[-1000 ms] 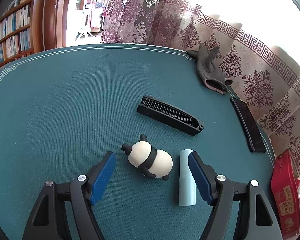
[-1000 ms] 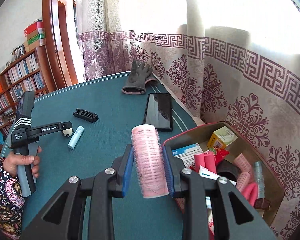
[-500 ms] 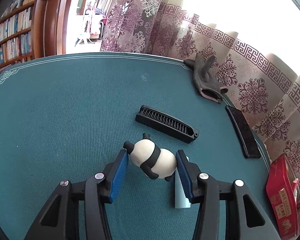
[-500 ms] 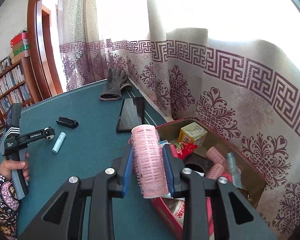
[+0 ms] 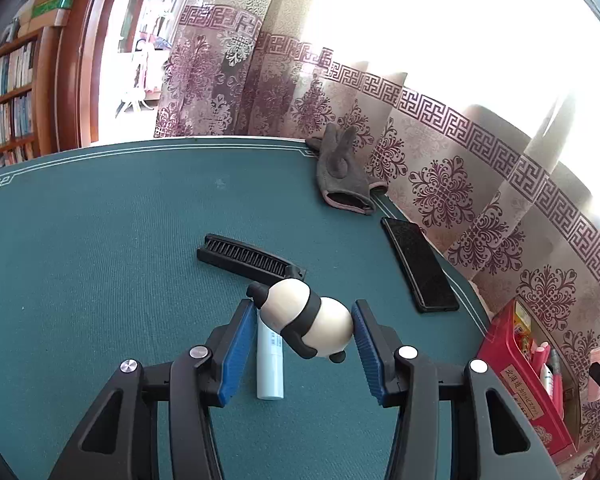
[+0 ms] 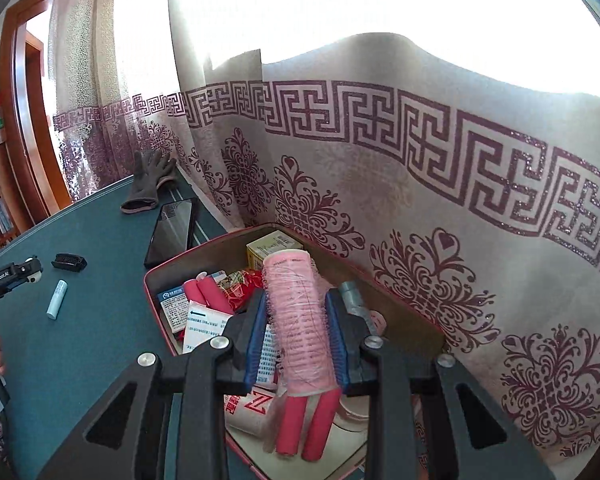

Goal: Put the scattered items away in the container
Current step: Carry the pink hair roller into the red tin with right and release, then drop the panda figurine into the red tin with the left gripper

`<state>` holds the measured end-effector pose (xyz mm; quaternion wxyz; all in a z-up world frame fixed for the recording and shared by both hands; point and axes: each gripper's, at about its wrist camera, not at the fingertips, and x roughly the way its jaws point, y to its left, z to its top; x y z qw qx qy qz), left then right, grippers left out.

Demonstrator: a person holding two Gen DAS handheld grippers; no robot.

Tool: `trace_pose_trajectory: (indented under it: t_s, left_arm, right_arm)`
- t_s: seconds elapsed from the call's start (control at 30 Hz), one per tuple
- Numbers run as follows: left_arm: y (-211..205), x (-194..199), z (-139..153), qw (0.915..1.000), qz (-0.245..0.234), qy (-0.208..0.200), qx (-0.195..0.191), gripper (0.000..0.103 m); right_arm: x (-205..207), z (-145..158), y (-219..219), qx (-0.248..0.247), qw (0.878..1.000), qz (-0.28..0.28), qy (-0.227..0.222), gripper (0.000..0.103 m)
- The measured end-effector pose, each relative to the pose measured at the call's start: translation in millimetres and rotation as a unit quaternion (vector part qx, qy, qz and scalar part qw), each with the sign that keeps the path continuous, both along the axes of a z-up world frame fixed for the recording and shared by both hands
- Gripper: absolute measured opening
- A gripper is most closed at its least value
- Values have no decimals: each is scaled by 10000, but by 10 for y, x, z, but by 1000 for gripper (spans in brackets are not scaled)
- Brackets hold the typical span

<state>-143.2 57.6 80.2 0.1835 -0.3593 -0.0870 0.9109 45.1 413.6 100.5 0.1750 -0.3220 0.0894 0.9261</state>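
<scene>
Left gripper point(image 5: 305, 334): I have it clamped on the panda figure point(image 5: 306, 322), clear of the green table point(image 5: 100, 260); a round body could squirt out.
Blue tube point(image 5: 271, 364): lies loose below; comb point(image 5: 248, 258) just beyond.
Right gripper point(image 6: 296, 330): jaws easing apart around the pink roller point(image 6: 298, 320) above the red box point(image 6: 156, 276); it may bounce off the clutter.
Room: curtain point(image 6: 420, 200) crowds the box's far wall.

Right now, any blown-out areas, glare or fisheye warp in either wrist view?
Left wrist: window behind the curtain blown white at upper right; table edge bows from fisheye. Right wrist: top of frame blown out too; phone screen shows glare; box contents evenly lit and sharp.
</scene>
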Motion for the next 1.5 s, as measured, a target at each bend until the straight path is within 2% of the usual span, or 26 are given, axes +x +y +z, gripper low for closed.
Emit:
trace_pose_trajectory:
  t_s: [0.03,0.1,0.13,0.27,0.53,0.87,0.97,1.0,1.03,1.07,1.17,1.27,1.5]
  left_arm:
    - [65,48,19,10000,-70,33,-45,51]
    - [202,144,47,9996,-237,73,-111,51]
    - [272,202,61,9993,-332,91,-147,51]
    - [530,404,117,9973,-634,178,-320,51]
    - [1159,661,237,9907,-1246,183,-521,51]
    - [2254,964,379,9728,-2176,262,-751,51]
    - [2525,1059,387,9663,-2447,222,-769,52]
    - [2599,1086,384,9642,-2530,210,-760,59]
    - [2663,1114,382,9625,-2593,228,-759,73]
    - [2711,1145,386,9617,-2609,288,-786,79]
    - [2769,1200,385,9592,-2626,425,-959,81]
    - [2702,1149,352,9622,-2511,359,-991,81]
    - [2284,907,202,9768,-1980,-13,-821,81]
  right_arm:
    - [12,-32,32,-80,10000,1,-36,39]
    - [63,-68,66,-152,9999,-48,-20,65]
    - [107,-65,80,-152,9998,-62,78,82]
    - [194,-34,59,116,9996,-7,238,83]
    - [285,-115,148,-60,9989,142,443,83]
    - [530,-179,268,158,9969,140,757,83]
    - [571,-207,357,33,9968,124,791,83]
    - [581,-220,383,-8,9968,117,789,83]
    - [591,-231,406,-34,9968,107,790,83]
    - [598,-239,426,-59,9968,102,793,83]
    - [629,-261,482,-127,9965,79,817,83]
    - [636,-275,506,-192,9963,42,833,83]
    - [593,-263,395,-138,9967,132,785,83]
